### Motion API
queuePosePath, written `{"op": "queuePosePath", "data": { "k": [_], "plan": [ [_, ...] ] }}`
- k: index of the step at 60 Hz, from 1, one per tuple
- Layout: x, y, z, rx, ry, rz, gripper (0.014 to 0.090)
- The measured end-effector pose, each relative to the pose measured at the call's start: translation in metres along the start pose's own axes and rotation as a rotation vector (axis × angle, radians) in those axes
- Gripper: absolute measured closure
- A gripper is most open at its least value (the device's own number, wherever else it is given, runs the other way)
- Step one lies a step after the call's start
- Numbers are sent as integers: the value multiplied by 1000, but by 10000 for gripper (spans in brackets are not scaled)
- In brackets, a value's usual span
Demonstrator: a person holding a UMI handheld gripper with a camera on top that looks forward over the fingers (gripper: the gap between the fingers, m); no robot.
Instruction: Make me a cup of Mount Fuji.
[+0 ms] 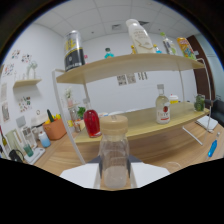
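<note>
A clear, empty-looking bottle [114, 152] with a beige cap stands upright between my two pale fingers [84, 175], close to the camera. Both fingers press on its lower sides, so my gripper [115, 170] is shut on it. The bottle's base is hidden below the fingers. Beyond it runs a wooden shelf [140, 120] carrying a red bottle [92, 123] and a clear bottle with a red label [162, 105].
The upper shelf [130, 62] holds a black and yellow can [74, 50], a tall white bottle [140, 36] and a blue-capped bottle [108, 52]. An orange pot [54, 129] sits left. A green jar [200, 102], white paper [207, 122] and a blue pen [212, 147] lie right.
</note>
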State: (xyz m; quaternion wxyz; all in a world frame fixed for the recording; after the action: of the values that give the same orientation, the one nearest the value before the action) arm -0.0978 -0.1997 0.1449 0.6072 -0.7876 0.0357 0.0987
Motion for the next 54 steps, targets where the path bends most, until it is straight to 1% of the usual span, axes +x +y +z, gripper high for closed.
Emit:
{"op": "queuePosePath", "data": {
  "k": [3, 9, 24, 35, 48, 54],
  "plan": [
    [4, 20, 7, -42, 15, -71, 653],
    [7, 50, 18, -100, 31, -147, 653],
    [10, 82, 29, -172, 22, -190, 648],
    [10, 86, 24, -172, 18, -187, 631],
    [5, 92, 6, -175, 1, -184, 609],
    [4, 89, -3, -188, -9, -170, 475]
  ]
}}
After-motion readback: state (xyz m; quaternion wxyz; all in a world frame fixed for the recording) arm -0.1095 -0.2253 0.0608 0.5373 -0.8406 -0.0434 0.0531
